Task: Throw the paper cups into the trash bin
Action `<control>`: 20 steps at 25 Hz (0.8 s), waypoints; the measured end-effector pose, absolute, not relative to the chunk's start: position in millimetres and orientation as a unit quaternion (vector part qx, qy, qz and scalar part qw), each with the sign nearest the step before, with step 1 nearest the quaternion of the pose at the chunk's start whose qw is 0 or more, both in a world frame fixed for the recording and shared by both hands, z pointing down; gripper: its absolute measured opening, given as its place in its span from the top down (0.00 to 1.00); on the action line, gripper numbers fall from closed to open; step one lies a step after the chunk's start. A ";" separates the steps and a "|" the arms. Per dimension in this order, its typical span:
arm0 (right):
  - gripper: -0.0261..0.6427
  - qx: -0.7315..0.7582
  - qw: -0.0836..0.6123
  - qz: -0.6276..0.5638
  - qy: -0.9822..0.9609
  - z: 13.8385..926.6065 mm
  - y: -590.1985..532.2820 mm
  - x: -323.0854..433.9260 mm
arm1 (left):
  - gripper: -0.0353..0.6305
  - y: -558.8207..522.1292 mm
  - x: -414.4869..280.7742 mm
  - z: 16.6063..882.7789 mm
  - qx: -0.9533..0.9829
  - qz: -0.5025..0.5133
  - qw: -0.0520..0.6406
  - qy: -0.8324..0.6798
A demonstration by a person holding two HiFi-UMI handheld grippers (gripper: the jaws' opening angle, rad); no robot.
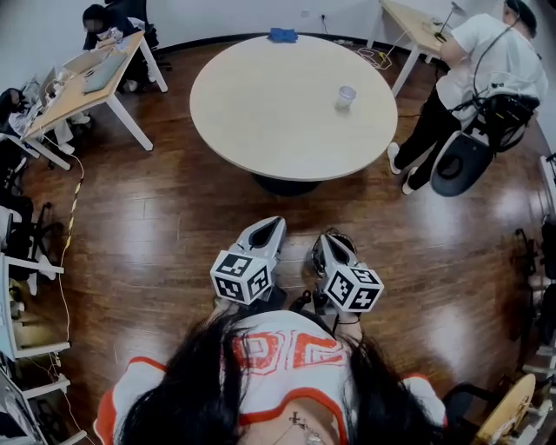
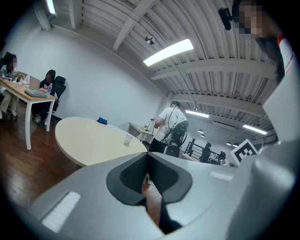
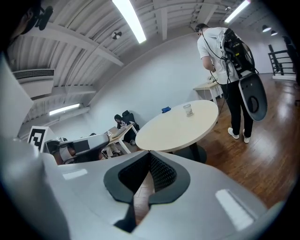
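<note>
Dark long hair and an orange-and-white top of the wearer are seen at the bottom edge of the head view, on the near side of the round table. Left gripper and right gripper are held side by side just short of the table, over the wood floor, both pointed toward the table's near edge. Neither gripper is touching the table.

Left gripper jaws are seen pressed together at the tips in the left gripper view, nothing caught between them. Right gripper jaws are likewise closed tip to tip in the right gripper view, empty.

One cup is stood upright on the table, toward its right side, well apart from both grippers. A blue item is laid at the table's far edge; what it is cannot be told.

Right of the table, a person in a white shirt is seen standing, bent toward a small desk beyond the table's far right. Left of the table, a long desk is set at an angle, with seated people beside it. Cables are trailed across the floor left of the table.
</note>
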State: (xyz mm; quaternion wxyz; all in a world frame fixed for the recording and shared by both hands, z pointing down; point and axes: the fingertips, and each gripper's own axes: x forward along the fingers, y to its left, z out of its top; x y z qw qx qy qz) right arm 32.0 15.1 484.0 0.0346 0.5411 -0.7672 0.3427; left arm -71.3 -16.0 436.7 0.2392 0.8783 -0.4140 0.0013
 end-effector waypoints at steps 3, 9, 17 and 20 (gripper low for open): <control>0.96 0.553 0.040 0.341 -0.759 485.5 0.3 22.2 | 0.95 -35.1 -80.5 440.1 0.882 0.002 0.242 -0.404; 0.96 0.585 0.053 0.339 -0.735 490.8 0.2 27.8 | 0.95 -52.3 -83.7 448.7 0.887 0.003 0.260 -0.382; 0.96 0.604 0.054 0.340 -0.718 490.1 -18.6 57.5 | 0.95 -72.3 -58.9 452.0 0.892 0.000 0.267 -0.366; 0.96 0.593 0.061 0.338 -0.728 490.0 -37.3 54.5 | 0.95 -85.8 -62.4 452.0 0.888 -0.003 0.265 -0.377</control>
